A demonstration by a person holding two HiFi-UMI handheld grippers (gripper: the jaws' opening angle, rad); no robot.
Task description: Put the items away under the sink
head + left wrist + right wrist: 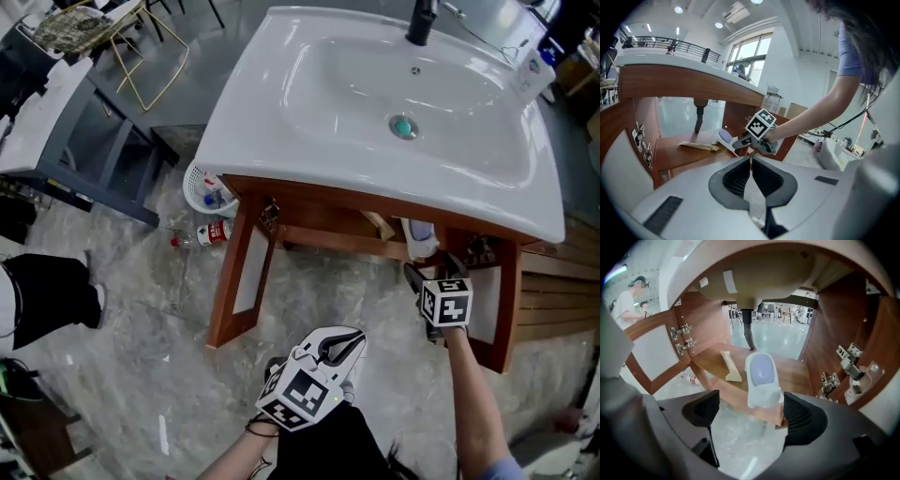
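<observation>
While white bottle [761,378] sits on under-sink shelf [799,373], right gripper [751,411] fingers apart, left gripper [751,161] fingers together.

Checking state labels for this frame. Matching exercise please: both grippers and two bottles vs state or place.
1 left gripper
2 right gripper
3 white bottle
4 red-label bottle

A on the floor beside the basket
B jaws together
C on the shelf under the sink
D jaws apart

Pairs: 1-B, 2-D, 3-C, 4-A
</observation>
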